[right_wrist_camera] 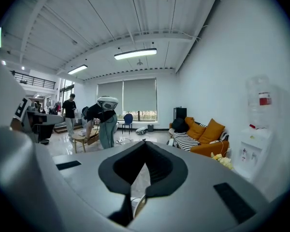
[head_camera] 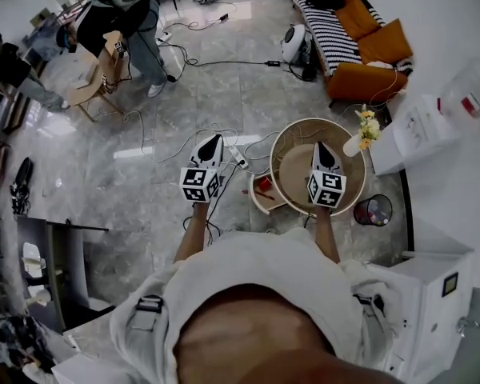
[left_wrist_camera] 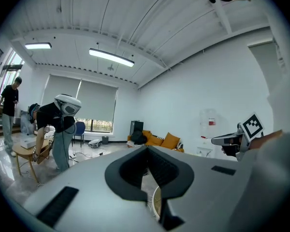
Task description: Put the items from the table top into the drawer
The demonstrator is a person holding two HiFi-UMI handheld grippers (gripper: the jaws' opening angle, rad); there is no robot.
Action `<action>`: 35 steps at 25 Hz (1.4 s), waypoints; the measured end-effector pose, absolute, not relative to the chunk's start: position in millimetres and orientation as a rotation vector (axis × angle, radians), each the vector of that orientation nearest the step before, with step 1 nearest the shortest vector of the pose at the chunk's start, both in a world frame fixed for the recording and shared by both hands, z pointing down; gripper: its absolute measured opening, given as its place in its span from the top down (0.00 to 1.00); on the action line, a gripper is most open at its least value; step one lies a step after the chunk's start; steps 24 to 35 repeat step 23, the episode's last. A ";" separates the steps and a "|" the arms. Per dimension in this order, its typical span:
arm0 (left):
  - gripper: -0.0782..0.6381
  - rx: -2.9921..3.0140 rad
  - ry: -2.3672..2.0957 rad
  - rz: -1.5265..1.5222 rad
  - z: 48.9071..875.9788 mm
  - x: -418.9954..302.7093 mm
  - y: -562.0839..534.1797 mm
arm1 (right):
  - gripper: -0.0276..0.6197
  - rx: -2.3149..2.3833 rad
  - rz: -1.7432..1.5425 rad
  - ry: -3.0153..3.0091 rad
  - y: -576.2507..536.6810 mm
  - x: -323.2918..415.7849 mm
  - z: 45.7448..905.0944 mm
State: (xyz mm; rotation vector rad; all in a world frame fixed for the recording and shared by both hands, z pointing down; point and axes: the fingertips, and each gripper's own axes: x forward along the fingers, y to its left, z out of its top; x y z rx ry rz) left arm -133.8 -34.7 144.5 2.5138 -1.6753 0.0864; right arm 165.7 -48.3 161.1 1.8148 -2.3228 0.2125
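Both grippers are held high above the floor, pointing almost level. In the head view my left gripper (head_camera: 214, 139) hangs over the floor left of the round wooden table (head_camera: 284, 146), and my right gripper (head_camera: 320, 146) hangs over the table's bare tan top. A white drawer (head_camera: 254, 199) sticks out at the table's left with a red item (head_camera: 264, 184) in it. The left gripper (left_wrist_camera: 146, 148) has its jaws together, nothing between them. The right gripper (right_wrist_camera: 145, 143) is also shut and empty. A sliver of the table's rim (left_wrist_camera: 155, 203) shows below the left jaws.
A white vase of yellow flowers (head_camera: 363, 132) stands at the table's right edge. A bin (head_camera: 374, 210) sits on the floor beside it, and a water dispenser (head_camera: 420, 125) and white cabinet (head_camera: 432, 294) stand at right. Cables (head_camera: 224, 146) lie on the floor. A sofa (head_camera: 360, 38) and people (head_camera: 132, 22) are far off.
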 end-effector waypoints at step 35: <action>0.87 2.493 -1.727 0.065 137.7 -162.1 -45.1 | 0.92 1.733 0.197 -2.362 -72.3 121.9 159.2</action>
